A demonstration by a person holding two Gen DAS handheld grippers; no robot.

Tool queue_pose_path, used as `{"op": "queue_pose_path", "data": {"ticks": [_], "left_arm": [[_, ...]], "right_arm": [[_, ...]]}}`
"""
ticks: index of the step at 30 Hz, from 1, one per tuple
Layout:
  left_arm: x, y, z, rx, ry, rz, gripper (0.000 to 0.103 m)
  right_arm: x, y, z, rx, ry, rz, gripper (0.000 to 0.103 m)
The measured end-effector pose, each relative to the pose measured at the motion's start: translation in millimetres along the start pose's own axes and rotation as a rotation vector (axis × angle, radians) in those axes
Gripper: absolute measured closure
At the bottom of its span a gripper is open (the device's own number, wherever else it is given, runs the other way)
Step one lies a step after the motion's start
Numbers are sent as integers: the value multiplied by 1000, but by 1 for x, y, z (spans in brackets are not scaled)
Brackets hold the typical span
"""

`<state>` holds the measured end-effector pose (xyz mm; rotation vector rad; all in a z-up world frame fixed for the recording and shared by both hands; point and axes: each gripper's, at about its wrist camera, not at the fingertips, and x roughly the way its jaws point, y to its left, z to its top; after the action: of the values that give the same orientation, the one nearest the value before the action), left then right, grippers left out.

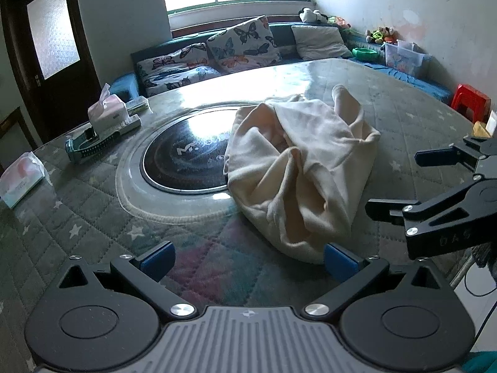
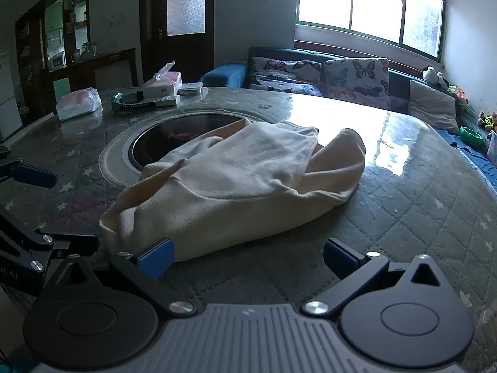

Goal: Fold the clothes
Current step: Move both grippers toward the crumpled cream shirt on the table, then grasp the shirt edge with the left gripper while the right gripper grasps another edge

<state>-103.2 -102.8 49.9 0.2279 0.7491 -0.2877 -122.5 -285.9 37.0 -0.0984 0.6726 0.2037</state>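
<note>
A cream garment [image 1: 298, 168] lies crumpled in a heap on the quilted table, partly over the round black hob. It also shows in the right wrist view [image 2: 236, 183]. My left gripper [image 1: 248, 261] is open and empty, its right fingertip [image 1: 340, 262] at the garment's near edge. My right gripper [image 2: 248, 259] is open and empty just in front of the garment, its left fingertip [image 2: 157, 258] touching the near hem. The right gripper also shows in the left wrist view [image 1: 400, 183], open, to the right of the garment.
A round black hob [image 1: 186, 155] is set in the table [image 1: 93, 217]. Tissue packs [image 1: 107, 113] [image 1: 21, 180], a remote and a teal strap [image 1: 87, 147] lie at the left. A sofa with butterfly cushions [image 1: 242, 43] stands behind. A red stool [image 1: 470, 99] stands at the right.
</note>
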Motion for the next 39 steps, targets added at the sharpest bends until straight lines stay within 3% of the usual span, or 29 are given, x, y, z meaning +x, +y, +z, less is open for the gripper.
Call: {"op": "queue_pose_path", "data": {"ticks": [18,26,28,30,39], "left_arm": [[29,30,54,-6,-77,52,1],[70,35,90,42,-101,24,26],[85,35,98,61,-91,23,41],[100,35,107,66,-75,5,47],[147,31,130,81,-23,-150,44]], "right_arm": [[25,-26,50,16,-28,33,0],[47,-51,83,47,-37,18,14],[53,-57,91,50,-40,16,17],[60,-63,98,54,-38,19,20],[102,-76,130,60,-3,45,32]]}}
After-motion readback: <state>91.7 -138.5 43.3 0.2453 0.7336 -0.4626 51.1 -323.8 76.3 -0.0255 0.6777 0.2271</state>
